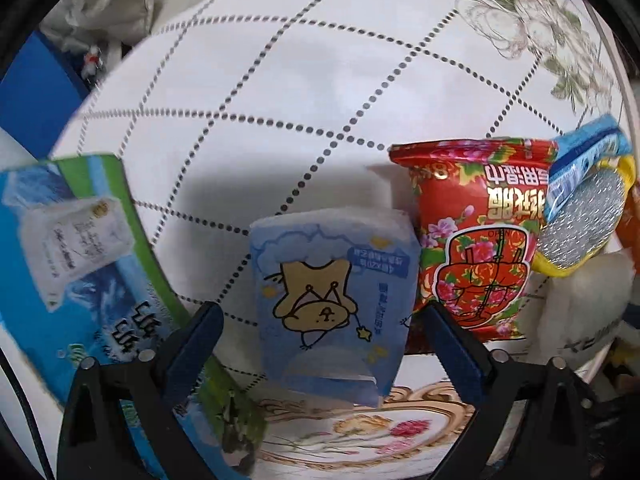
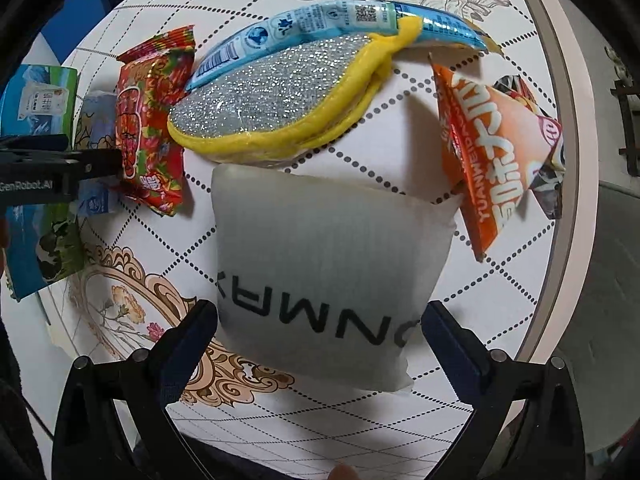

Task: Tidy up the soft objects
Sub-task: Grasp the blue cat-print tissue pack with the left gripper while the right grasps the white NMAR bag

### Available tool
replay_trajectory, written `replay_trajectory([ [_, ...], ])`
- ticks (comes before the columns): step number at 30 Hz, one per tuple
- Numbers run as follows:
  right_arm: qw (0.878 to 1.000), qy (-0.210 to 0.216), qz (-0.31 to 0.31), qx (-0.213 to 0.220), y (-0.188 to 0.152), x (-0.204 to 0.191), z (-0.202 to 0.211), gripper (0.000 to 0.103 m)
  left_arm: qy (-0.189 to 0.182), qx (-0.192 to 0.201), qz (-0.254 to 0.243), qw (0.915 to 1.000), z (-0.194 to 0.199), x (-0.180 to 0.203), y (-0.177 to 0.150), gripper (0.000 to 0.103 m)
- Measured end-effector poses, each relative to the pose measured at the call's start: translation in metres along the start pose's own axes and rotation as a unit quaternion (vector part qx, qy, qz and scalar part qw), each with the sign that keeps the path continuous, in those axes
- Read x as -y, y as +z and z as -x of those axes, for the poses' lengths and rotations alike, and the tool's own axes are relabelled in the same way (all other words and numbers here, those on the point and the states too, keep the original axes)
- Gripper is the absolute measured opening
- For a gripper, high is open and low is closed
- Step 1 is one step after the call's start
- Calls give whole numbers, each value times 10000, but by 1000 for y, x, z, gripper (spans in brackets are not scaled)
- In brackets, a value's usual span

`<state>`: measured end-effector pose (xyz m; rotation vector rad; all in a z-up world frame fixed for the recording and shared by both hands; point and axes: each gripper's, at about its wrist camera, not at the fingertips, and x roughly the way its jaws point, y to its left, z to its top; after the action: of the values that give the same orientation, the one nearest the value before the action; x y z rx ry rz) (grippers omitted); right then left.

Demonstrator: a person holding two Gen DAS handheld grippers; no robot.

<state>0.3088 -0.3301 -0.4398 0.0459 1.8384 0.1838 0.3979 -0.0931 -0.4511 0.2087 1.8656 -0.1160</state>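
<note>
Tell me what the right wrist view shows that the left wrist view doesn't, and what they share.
Only the right wrist view shows the orange snack packet, the dark packet behind it, and the white pouch's black lettering in full between the open right gripper. Only the left wrist view shows the bear tissue pack's cartoon face between the open left gripper. Both show the red floral packet, the glittery yellow-rimmed pad, the light blue packet and the blue-green tissue pack.

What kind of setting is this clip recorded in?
Probably a home dining or kitchen table: a round table under a white floral, dotted-grid tablecloth, strewn with household goods such as a red flowered snack bag and a yellow-rimmed glittery silver scouring pad.
</note>
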Motion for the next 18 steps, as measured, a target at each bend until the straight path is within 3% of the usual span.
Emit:
replay_trajectory([
  [2, 9999, 89, -143, 9, 5, 1, 3, 103, -322, -109, 166, 9993, -2, -9, -2, 82],
  [6, 9976, 404, -557, 16, 21, 11, 6, 103, -294, -54, 268, 9992, -5, -21, -11, 82],
  [9, 9971, 282, -704, 7, 30, 17, 3, 103, -103, -97, 160, 9998, -13, -16, -15, 81],
  [13, 9957, 148, -901, -152, 28, 21, -11, 103, -105, -50, 235, 9997, -19, -14, -20, 56],
  [18, 9945, -13, -1046, 50, 21, 28, -5, 83, -110, 226, 379, 9990, -8, -3, -38, 46],
])
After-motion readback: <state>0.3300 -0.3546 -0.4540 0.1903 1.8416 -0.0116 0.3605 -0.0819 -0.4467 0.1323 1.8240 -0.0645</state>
